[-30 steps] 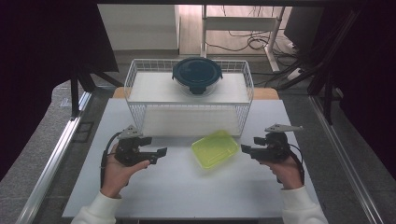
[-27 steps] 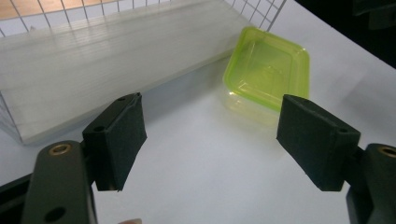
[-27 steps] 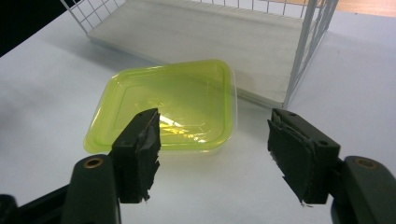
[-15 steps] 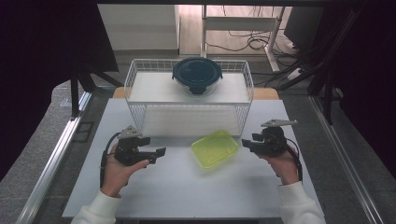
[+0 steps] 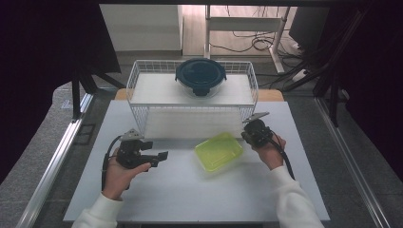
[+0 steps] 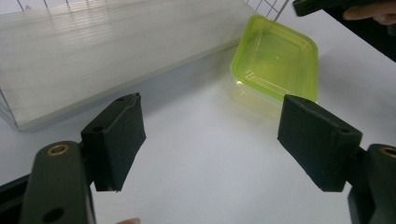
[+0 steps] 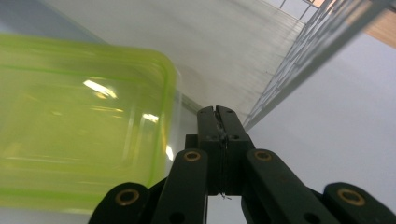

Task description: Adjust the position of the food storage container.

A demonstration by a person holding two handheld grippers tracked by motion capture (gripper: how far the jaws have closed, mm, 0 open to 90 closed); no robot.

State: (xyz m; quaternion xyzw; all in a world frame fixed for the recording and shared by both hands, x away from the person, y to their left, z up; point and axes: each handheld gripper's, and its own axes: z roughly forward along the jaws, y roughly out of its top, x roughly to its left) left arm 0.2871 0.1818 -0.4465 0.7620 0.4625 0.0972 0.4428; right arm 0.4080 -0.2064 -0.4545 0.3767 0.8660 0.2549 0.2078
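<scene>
From above, the right gripper (image 5: 249, 133) sits just beside the near-right corner of the lime-green container (image 5: 219, 151), which lies flat on the white table (image 5: 190, 199) in front of the wire basket (image 5: 142, 95); a dark round lidded bowl (image 5: 201, 76) rests up on the basket's shelf, well beyond either claw. The left gripper (image 5: 159, 156) hangs off to the container's left, well apart from it, its jaws spread and holding nothing. Looking along the left gripper's own jaws, both black pads (image 6: 320, 140) stand wide with bare table between them, and the green container (image 6: 275, 60) lies ahead and to the right of them, lid on, with the basket's pale shelf (image 6: 116, 51) just behind it. Along the right gripper (image 7: 218, 112), the jaws have just been closing and now meet pad to pad with nothing between them; the green lid (image 7: 79, 126) is immediately to their left, and the basket's wire wall (image 7: 299, 60) runs off to their right. To my eye the clenched right claw is set to nudge the container rather than grasp it, so I'd keep the tips low against its side wall, push slowly toward the left claw, and steer clear of the basket wires.
</scene>
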